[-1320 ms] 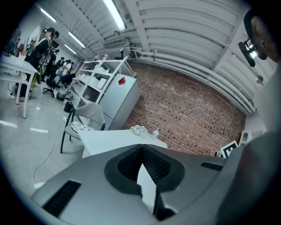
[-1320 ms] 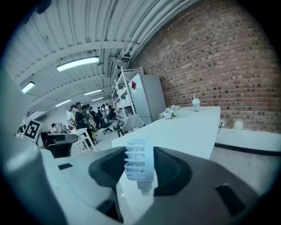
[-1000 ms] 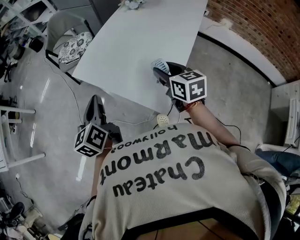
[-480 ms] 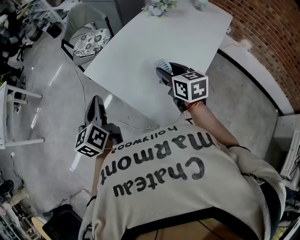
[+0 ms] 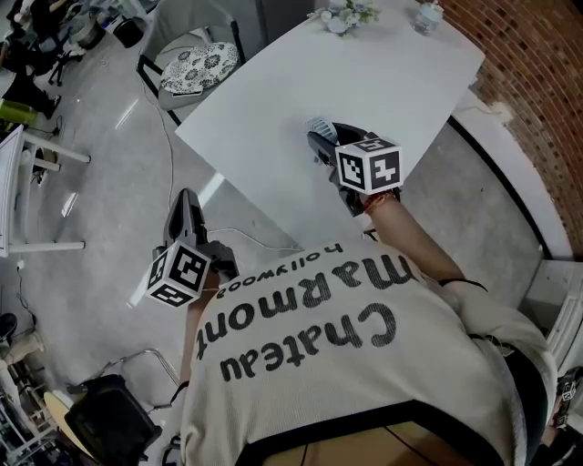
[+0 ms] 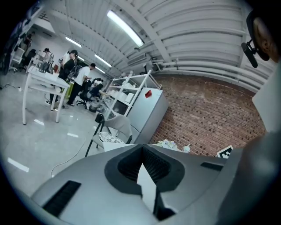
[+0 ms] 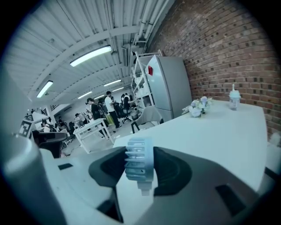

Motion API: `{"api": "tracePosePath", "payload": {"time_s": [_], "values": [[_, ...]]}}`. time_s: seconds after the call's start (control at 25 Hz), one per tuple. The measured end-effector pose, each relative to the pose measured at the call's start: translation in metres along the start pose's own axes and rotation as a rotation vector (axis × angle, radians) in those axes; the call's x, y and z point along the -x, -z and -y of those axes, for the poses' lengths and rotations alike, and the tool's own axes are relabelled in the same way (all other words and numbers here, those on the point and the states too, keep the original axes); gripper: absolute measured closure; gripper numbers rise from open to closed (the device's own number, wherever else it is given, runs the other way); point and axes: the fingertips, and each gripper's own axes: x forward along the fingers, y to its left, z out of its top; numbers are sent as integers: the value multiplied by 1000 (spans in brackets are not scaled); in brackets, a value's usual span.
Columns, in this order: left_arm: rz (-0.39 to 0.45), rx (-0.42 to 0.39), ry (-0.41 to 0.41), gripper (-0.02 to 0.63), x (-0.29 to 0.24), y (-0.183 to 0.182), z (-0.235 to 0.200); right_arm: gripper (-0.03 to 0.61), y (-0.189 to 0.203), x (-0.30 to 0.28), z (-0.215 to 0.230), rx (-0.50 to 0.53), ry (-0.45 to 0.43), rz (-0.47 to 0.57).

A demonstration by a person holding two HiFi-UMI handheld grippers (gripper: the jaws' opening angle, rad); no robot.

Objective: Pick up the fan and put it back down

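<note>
White surface, near edge: right gripper, jaws pinching a small fan over it. Grey floor alongside: left gripper, jaws pressed together, empty. Far edge: flowers, cup. Beyond: cushioned chair, brick wall.

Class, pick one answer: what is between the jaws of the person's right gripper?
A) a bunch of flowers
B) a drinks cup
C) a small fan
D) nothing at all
C: the right gripper view shows a small ribbed fan clamped between the pads of the right gripper, with the white table behind it.
</note>
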Motion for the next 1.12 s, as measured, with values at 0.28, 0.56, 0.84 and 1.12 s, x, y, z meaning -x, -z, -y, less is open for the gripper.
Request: {"api": "tracePosePath", "payload": {"time_s": [0.28, 0.56, 0.84, 1.12], "values": [[8, 9, -49, 612, -3, 1, -4, 393, 4, -21, 11, 9, -23, -47], [4, 13, -95, 612, -4, 5, -11, 393, 17, -39, 23, -9, -33, -98], [3, 7, -107, 612, -4, 5, -10, 393, 28, -47, 29, -16, -31, -128], [-5, 5, -106, 612, -8, 8, -8, 393, 27, -49, 30, -15, -36, -125]]}}
